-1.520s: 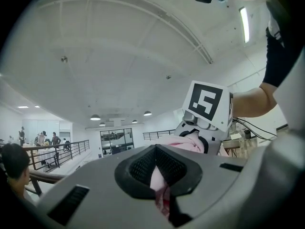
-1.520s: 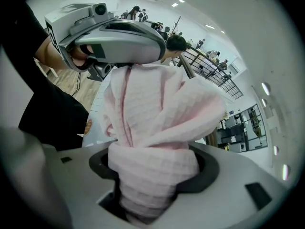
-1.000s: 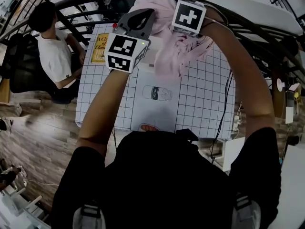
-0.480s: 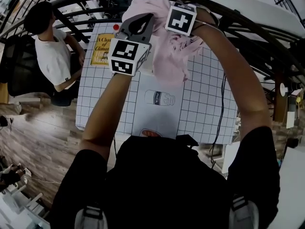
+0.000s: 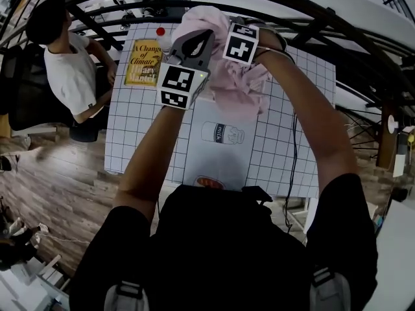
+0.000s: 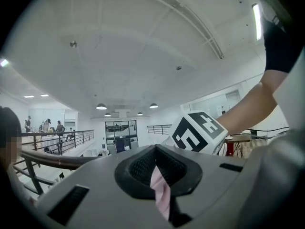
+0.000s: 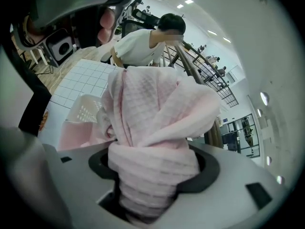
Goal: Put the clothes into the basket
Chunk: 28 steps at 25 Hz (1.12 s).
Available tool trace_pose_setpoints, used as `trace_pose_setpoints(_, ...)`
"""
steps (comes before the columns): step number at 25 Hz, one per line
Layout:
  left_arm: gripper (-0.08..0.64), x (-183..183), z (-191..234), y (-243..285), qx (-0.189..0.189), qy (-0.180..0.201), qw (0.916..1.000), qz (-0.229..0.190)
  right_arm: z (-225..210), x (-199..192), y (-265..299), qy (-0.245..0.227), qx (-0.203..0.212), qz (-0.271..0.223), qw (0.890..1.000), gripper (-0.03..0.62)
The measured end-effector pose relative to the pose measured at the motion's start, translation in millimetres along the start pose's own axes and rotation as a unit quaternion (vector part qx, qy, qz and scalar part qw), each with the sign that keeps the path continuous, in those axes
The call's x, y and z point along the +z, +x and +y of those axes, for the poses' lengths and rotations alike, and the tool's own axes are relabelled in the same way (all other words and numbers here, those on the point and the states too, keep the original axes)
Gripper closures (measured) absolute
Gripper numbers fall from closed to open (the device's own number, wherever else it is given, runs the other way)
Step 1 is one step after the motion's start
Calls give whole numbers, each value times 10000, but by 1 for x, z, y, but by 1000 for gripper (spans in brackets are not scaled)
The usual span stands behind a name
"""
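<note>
The left tool (image 6: 159,187) is pressed together on a thin twisted strip of pink cloth (image 6: 161,194), which runs up between its jaws. The right tool (image 7: 151,178) is pinching a much thicker bunch of the same cloth, a wad of waffle-textured folds that fills the gap between its jaws and billows out past them. From the head view the two tools sit close side by side, their marker cubes nearly level, with the cloth (image 5: 241,86) hanging between and beneath them above the far half of the bench (image 5: 130,131).

In the right gripper view a pale pink slotted basket (image 7: 82,112) stands on the bench's grid-patterned cover, just behind and below the bunch; the cloth is not in it.

Left of the tools a yellow book (image 5: 144,62) lies flat on the bench, with a red-capped bottle (image 5: 161,35) next to it. A milk carton picture (image 5: 220,133) is printed on the cover nearer the person. At the bench's left edge sits a person in a white shirt (image 5: 72,73).
</note>
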<state>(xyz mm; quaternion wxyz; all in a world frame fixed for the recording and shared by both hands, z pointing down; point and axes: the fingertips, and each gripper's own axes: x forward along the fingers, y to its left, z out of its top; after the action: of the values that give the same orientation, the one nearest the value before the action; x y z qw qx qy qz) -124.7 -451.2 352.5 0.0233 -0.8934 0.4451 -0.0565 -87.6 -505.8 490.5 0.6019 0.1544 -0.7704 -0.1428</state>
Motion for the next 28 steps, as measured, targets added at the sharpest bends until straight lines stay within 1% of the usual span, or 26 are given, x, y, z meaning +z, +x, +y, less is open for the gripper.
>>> trace_pose_setpoints(4, 557, -26, 4, 6, 37, -34, 9999, 105, 16, 7, 27, -27, 104, -139, 9998, 276)
trace_pose_setpoints(9, 557, -50, 10, 8, 101, -125, 9995, 255, 41, 10, 59, -64, 345, -105, 9993, 276)
trace_pose_setpoints(14, 557, -62, 15, 12, 103, -180, 9992, 338, 60, 8, 88, 38, 557, -94, 9984, 276)
trace_pose_setpoints(28, 557, -90, 18, 34, 67, -354, 9987, 366, 85, 0, 137, 374, 908, -186, 9950, 276)
